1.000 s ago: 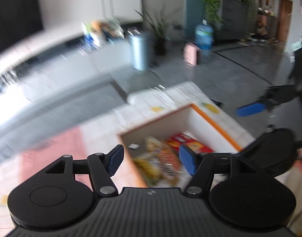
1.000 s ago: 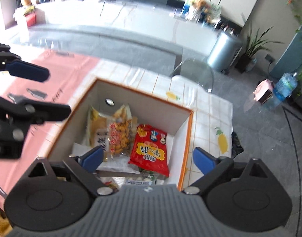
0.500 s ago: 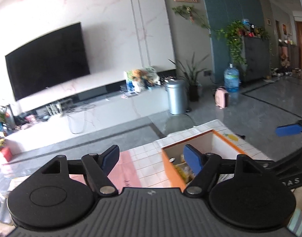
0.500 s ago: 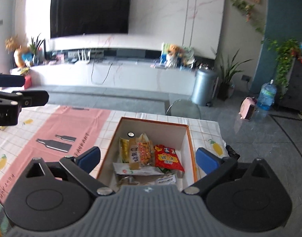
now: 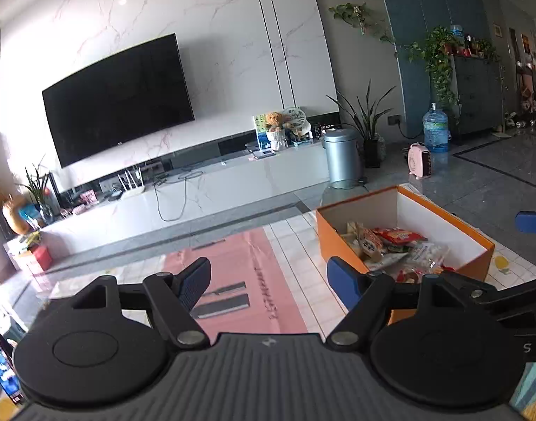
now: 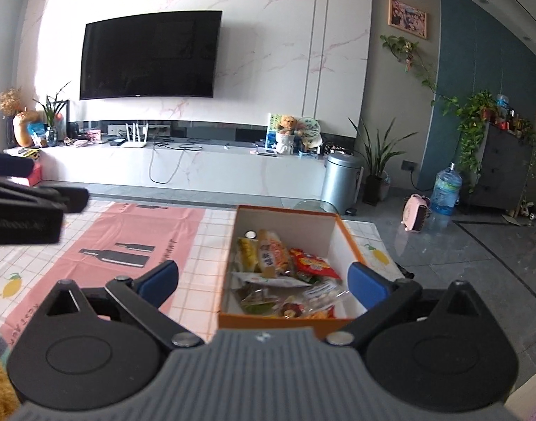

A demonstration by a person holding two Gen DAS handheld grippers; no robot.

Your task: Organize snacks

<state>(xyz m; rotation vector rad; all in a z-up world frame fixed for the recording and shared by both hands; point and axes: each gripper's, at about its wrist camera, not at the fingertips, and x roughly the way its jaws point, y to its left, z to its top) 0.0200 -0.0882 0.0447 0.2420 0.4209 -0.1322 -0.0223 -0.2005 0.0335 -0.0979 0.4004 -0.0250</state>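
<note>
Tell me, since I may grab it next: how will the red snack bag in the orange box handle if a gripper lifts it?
The red snack bag looks puffy and crinkled, so it is probably light and will likely yield under the pads. Its glossy film may be slippery. It leans on other packets in the orange box, so lifting it could shift its neighbours.

Black left gripper [image 5: 269, 282], blue-padded jaws, silver screws, ribbed grey housing
</note>
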